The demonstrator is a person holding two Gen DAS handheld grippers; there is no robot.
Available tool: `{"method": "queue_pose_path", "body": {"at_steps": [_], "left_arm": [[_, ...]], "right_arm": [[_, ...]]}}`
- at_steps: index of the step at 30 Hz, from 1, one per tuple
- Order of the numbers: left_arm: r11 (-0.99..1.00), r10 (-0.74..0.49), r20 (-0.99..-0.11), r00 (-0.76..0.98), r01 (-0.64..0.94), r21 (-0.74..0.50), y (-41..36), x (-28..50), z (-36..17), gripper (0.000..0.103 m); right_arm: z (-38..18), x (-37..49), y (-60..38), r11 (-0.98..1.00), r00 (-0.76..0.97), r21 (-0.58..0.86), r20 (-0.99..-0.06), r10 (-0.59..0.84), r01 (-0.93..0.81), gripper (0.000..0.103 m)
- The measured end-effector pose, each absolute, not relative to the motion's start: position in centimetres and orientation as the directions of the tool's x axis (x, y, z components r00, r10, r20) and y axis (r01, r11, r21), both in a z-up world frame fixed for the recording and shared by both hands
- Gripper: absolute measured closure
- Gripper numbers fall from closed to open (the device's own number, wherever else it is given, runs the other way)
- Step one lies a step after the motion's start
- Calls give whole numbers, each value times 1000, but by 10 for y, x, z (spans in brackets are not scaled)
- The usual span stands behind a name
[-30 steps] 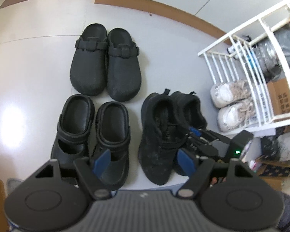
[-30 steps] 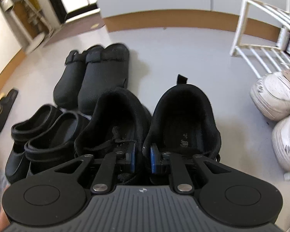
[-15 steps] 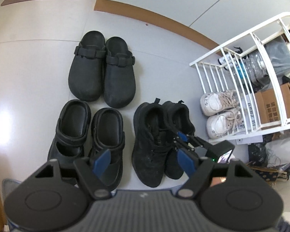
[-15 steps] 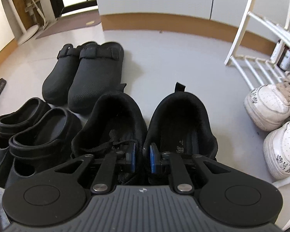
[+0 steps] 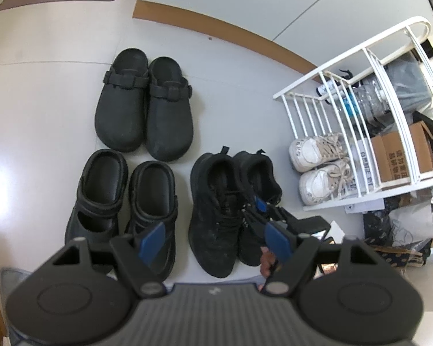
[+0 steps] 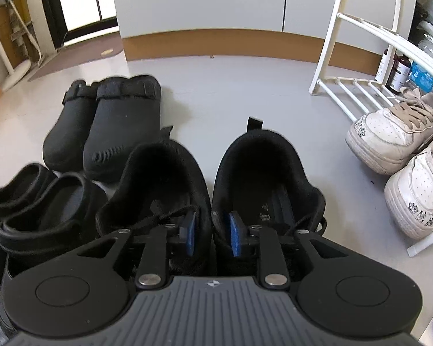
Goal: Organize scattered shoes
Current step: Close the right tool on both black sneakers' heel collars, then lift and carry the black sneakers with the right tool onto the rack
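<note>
Grey floor (image 5: 231,92) carried three black pairs: clogs (image 5: 144,106), strap sandals (image 5: 124,201) in front of them, sneakers (image 5: 231,201) just beside the sandals. White sneakers (image 5: 320,167) sat on the white rack's (image 5: 346,193) bottom shelf.

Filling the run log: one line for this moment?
right hand-held gripper: opening, astride black sneakers' inner collars | left hand-held gripper: open, empty | pairs aligned on floor
</note>
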State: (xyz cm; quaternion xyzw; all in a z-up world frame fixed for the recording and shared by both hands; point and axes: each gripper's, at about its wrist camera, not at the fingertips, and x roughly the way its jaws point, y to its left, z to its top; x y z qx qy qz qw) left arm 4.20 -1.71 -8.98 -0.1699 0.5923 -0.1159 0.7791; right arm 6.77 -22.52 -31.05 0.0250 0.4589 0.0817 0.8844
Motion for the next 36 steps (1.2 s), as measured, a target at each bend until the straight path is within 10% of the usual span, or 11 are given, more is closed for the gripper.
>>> {"method": "queue_pose_path", "body": {"at_steps": [36], "left_arm": [[910, -368, -858, 357, -51, -411, -8, 49, -72, 24]], "right_arm": [[-211, 74, -230, 988, 656, 152, -745, 121, -9, 87]]}}
